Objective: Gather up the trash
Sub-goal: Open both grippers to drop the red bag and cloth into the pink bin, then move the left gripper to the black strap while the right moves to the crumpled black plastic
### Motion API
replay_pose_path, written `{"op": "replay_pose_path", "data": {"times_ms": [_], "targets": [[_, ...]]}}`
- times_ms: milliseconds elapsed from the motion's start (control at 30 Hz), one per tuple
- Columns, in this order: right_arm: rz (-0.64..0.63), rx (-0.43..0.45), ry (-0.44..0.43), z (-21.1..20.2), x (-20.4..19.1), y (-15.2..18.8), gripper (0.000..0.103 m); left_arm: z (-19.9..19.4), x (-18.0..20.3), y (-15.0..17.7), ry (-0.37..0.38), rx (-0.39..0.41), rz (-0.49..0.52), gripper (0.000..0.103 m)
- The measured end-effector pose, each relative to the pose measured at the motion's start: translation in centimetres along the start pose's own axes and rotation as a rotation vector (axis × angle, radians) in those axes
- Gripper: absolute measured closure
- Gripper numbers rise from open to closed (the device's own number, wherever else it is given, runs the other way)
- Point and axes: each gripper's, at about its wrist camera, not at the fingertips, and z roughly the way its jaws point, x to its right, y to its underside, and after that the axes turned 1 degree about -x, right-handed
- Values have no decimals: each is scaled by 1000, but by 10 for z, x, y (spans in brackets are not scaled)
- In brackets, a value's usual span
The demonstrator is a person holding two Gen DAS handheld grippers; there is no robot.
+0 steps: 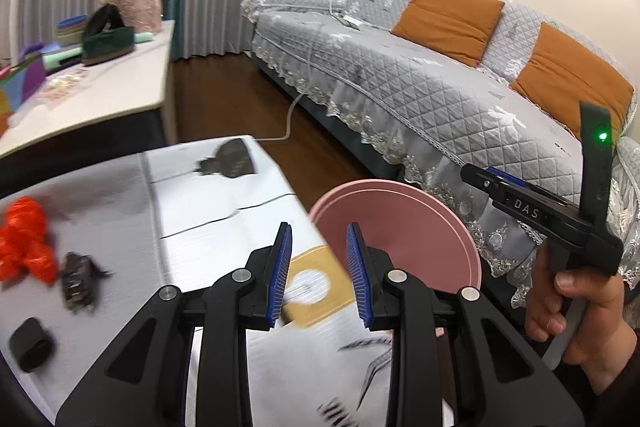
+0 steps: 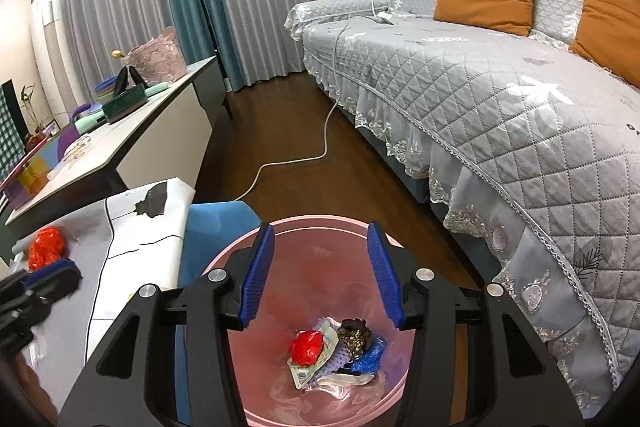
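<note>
My right gripper [image 2: 320, 275] hung over the pink bin [image 2: 320, 399], fingers apart with nothing between them. The pile of scraps [image 2: 340, 351] lay on the bin's bottom right below, which I judged was why I held it there: a drop straight down lands inside. My left gripper [image 1: 319, 275] pointed at the table [image 1: 224, 227], its fingers also apart and empty, angled back toward what was left to collect. To its left lay a dark crumpled wrapper [image 1: 78, 281], a black roll [image 1: 31, 343] nearer the edge, and the red plastic bag [image 1: 26, 239] beyond. The sofa [image 1: 420, 87] stood well behind the bin.
</note>
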Motion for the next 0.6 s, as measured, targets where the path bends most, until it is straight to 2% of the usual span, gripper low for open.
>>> {"op": "replay_pose_path", "data": {"times_ms": [233,433,600], "targets": [[-22,10,-28,-17,-19,3,54,-60,-35,10,-64,41,-16,74],[-67,24,-65,-33,-48,8,54,-115,-79,19,-138,67,-2,74],[-109,33,-97,-43,-71,11,54,-145,-128,28,-178,69,-68,74]]}}
